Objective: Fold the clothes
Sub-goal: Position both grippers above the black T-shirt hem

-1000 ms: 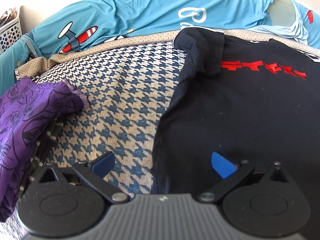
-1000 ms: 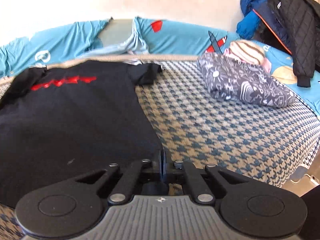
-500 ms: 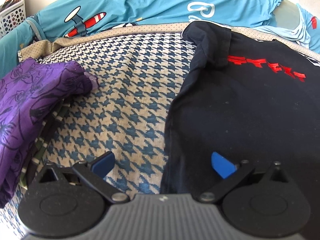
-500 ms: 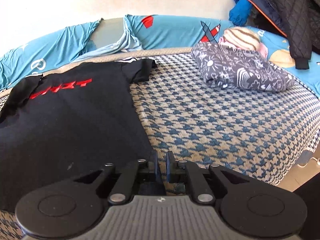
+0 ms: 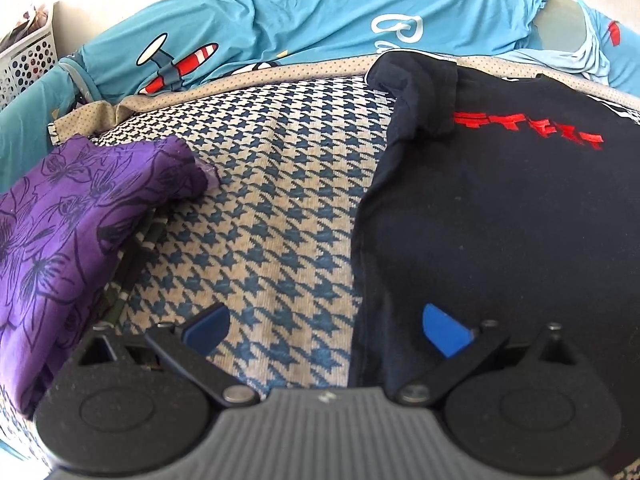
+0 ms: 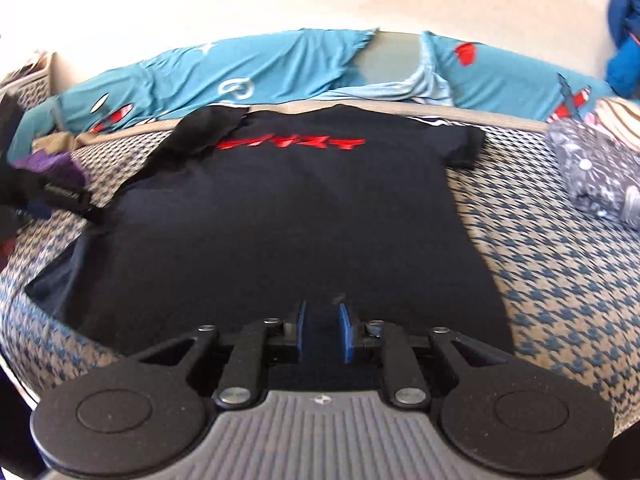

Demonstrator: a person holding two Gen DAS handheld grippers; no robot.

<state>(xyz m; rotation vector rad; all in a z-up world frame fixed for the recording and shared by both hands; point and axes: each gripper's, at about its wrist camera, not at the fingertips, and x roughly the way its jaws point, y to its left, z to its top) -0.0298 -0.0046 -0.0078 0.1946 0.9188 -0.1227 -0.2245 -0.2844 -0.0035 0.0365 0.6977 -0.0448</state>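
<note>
2 grippers hover over a houndstooth bedspread (image 5: pixel 276 200). Purple folded clothes (image 5: pixel 68 216) lie left. The left gripper (image 5: pixel 326 326) gapes wide, straddling the black T-shirt's (image 6: pixel 288 216) side edge. The right gripper (image 6: pixel 323 332), jaws just opening slightly, nothing between them, hangs above its hem.

Black hand-held gripper (image 6: pixel 323 330), blue pads (image 6: pixel 345 332)

The left gripper (image 5: pixel 326 330) hangs over a houndstooth bed cover (image 5: pixel 272 208), its blue fingers (image 5: pixel 442 334) spread wide with nothing between them. The right finger sits above a black T-shirt (image 5: pixel 500 220) with red lettering, laid flat. A purple floral garment (image 5: pixel 68 232) lies at the left; a teal airplane-print sheet (image 5: pixel 280 28) bunches behind.
</note>
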